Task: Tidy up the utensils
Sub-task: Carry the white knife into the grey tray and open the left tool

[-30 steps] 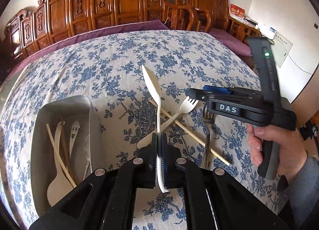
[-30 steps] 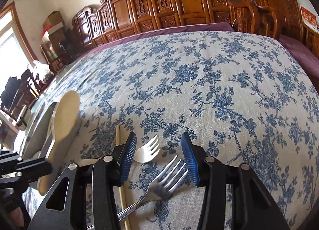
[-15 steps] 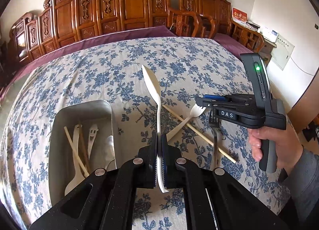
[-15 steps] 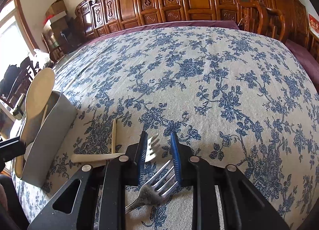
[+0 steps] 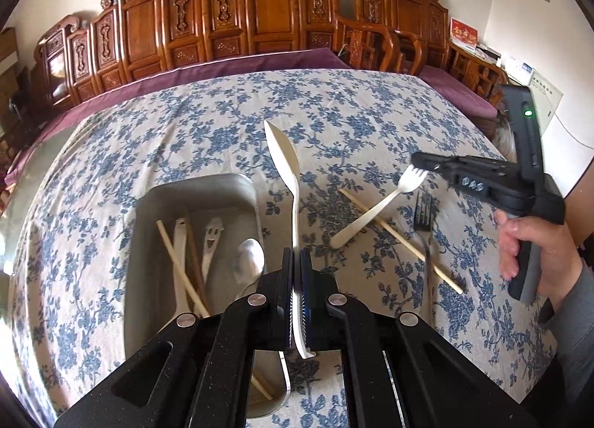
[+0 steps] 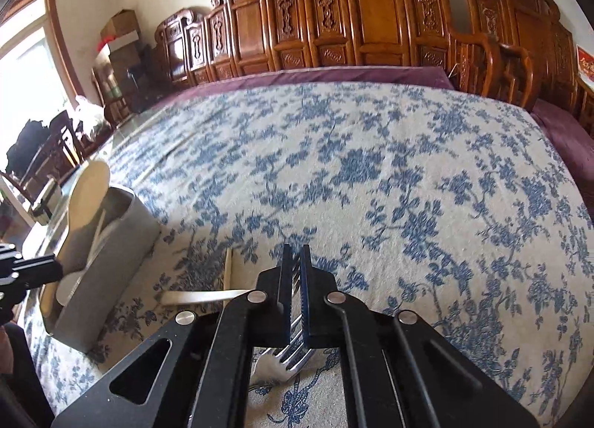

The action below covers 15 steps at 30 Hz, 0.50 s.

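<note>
The left gripper [image 5: 296, 301] is clamped tight on a cream plastic spoon [image 5: 286, 168], pinching the handle edge-on so the bowl stands up and away, just right of the metal tray [image 5: 193, 188]. That tray sits on the blue-flowered tablecloth [image 5: 185, 131] at the near left, and it is holding a fair haul: a steel spoon [image 5: 249, 259], a smiley-face utensil [image 5: 211, 242], a pale spatula-like piece beside it, and a chopstick [image 5: 182, 268] lying slantwise across them.

Over on the right, the right gripper [image 6: 295, 294] has just been closing, and now its blue pads are pressed on the tines of the metal fork [image 6: 286, 361], whose head sticks out below the jaws toward the camera. In the left view that fork's [image 5: 425, 227] handle trails toward the near edge of the table, and a hand [image 5: 534, 253] grips the tool's handle at the far right.

Still loose on the cloth between the two tools: a cream plastic fork [image 5: 378, 212] lying crossed over a lone chopstick [image 5: 404, 242], the plastic tines close under the right gripper's nose. Carved wooden chairs [image 5: 267, 8] line the wall beyond the table's far edge.
</note>
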Each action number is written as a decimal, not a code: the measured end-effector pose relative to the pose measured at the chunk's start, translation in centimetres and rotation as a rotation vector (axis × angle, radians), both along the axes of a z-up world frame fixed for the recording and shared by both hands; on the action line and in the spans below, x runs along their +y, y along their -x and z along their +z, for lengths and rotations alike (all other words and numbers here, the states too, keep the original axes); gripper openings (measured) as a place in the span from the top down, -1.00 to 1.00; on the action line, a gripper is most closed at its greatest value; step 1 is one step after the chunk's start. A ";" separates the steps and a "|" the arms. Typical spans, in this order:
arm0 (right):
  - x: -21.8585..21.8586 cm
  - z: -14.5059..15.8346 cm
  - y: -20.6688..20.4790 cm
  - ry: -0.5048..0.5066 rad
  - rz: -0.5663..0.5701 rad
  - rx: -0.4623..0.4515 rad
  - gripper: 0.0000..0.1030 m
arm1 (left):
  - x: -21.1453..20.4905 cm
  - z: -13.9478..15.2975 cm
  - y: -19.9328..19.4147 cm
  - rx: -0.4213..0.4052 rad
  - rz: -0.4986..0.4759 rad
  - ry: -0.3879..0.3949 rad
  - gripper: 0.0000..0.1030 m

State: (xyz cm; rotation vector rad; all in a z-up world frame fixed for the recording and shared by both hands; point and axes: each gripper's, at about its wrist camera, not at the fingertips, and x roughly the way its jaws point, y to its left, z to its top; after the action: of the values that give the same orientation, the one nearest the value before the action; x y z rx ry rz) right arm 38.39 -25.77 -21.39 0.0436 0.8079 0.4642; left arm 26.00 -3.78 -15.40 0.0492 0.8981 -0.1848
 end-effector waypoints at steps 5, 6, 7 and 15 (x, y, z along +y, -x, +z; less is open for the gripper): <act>-0.8 2.0 0.5 -0.019 -0.021 -0.049 0.96 | 1.8 0.2 0.2 0.005 0.034 -0.007 0.94; -0.8 2.4 0.7 -0.018 -0.024 -0.059 0.96 | 2.2 0.1 0.3 0.008 0.041 -0.010 0.94; -0.9 2.7 0.9 -0.018 -0.025 -0.066 0.96 | 2.6 0.0 0.3 0.011 0.045 -0.012 0.94; -1.4 5.3 2.7 -0.050 -0.036 -0.110 0.96 | 4.9 -2.0 0.6 0.063 0.059 -0.036 0.94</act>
State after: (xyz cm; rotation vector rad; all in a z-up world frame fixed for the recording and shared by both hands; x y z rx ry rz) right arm 35.69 -27.20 -16.13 0.0778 0.6861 0.4483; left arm 25.36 1.13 -17.38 0.0510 0.9648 -0.1156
